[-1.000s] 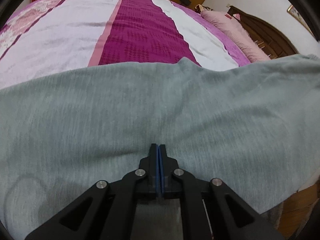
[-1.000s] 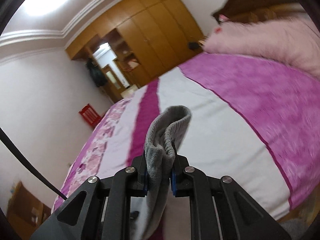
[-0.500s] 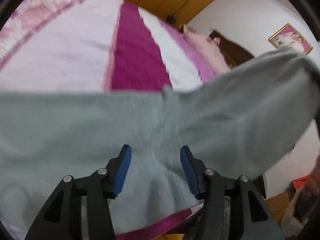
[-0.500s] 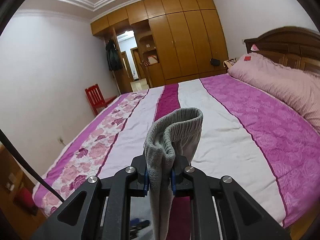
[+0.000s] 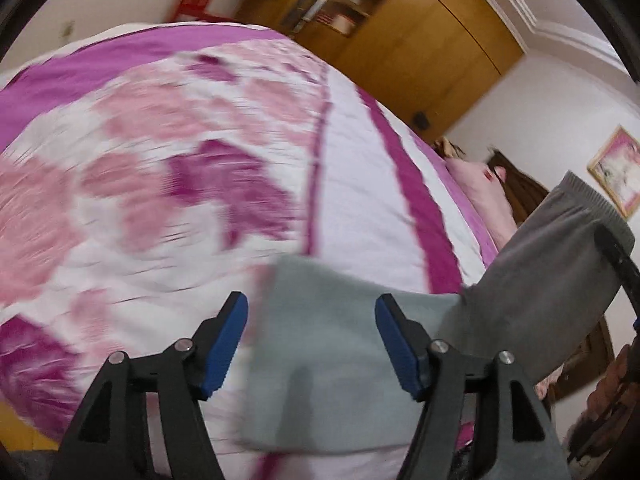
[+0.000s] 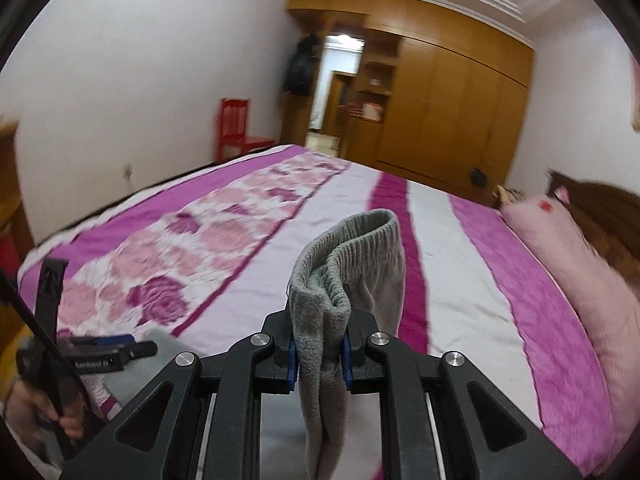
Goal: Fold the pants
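One pair of grey pants (image 5: 320, 344) lay partly on the bed (image 5: 168, 184), near its close edge, with one end lifted off to the right. In the left wrist view a pale grey panel of the fabric sat in the gap between the left gripper (image 5: 311, 338) fingers, below and beyond them; neither blue pad (image 5: 224, 340) pressed on it. That gripper's jaws stood wide and were opening. To the right the cloth rose in a darker fold up to the ribbed waistband (image 5: 596, 204), where a black finger of the other tool crossed it.

In the right wrist view the right gripper (image 6: 319, 346) was clamped narrow on the bunched waistband (image 6: 352, 248); the ribbed edge stood up above the fingers in a loop, and the rest of the cloth hung down between the two arms of the tool. The left gripper (image 6: 108, 346) showed at lower left, beside a grey patch of the pants on the cover, with a hand (image 6: 48, 412) below it.

Count: one pair of pants, two grippers, one bed with a pink and magenta striped, flowered cover, one pink pillow (image 6: 580, 272) at the wooden headboard (image 6: 600, 208), one red chair (image 6: 236, 124) by the wall, one long wooden wardrobe (image 6: 440, 116), one framed picture (image 5: 616, 172). The left view was smeared with motion blur.
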Demonstrator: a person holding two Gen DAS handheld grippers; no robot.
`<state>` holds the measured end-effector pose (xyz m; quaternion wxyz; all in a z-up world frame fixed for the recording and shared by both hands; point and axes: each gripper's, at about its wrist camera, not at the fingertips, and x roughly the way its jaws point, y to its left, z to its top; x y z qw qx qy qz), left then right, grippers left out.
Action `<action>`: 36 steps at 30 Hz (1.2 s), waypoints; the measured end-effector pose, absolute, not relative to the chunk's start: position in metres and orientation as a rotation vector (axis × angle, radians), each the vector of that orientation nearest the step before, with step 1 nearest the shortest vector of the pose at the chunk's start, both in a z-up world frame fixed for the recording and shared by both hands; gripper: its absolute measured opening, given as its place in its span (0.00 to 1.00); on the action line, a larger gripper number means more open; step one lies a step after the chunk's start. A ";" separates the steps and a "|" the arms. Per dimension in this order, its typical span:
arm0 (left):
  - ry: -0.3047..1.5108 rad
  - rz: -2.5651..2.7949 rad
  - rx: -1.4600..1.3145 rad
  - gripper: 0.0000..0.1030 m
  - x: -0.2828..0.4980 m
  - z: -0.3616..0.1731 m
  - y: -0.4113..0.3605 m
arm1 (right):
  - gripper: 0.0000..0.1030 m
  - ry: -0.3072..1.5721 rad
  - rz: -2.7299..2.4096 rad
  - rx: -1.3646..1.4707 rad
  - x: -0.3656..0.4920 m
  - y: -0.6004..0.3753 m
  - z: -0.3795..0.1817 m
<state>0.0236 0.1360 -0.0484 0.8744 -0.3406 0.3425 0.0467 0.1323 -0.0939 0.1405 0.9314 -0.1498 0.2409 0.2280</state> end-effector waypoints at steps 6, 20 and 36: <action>0.706 0.326 -0.701 0.68 -0.016 -0.060 0.168 | 0.15 0.469 0.550 -0.402 0.095 -0.010 0.078; 0.743 0.308 -0.686 0.67 -0.036 -0.076 0.176 | 0.15 0.524 0.520 -0.687 0.059 0.073 -0.027; 0.718 0.300 -0.684 0.68 -0.038 -0.072 0.174 | 0.15 0.537 0.392 -0.202 0.139 -0.124 0.111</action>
